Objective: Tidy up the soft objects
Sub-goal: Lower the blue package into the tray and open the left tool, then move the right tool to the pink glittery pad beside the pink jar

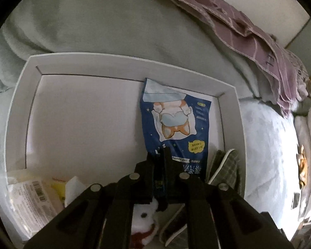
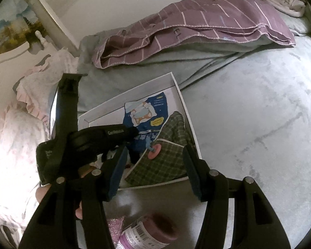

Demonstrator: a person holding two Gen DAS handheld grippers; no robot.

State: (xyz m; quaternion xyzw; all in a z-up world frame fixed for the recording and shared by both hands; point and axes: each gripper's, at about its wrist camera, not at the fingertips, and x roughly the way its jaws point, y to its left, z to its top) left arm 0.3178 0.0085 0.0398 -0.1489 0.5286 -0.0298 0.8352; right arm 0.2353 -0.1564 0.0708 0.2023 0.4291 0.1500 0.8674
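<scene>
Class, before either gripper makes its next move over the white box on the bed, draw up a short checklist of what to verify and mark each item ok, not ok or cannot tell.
1. Left gripper shut over the blue packet: ok.
2. Packet actually pinched by the left fingers: cannot tell, the fingers hide the contact.
3. Packet inside the white box: ok.
4. Right gripper open with nothing between its fingers: ok.
5. Free floor left in the box: ok, its far left part is bare.
6. Green plaid cloth fully inside the box: cannot tell, the right fingers cover its edges.
</scene>
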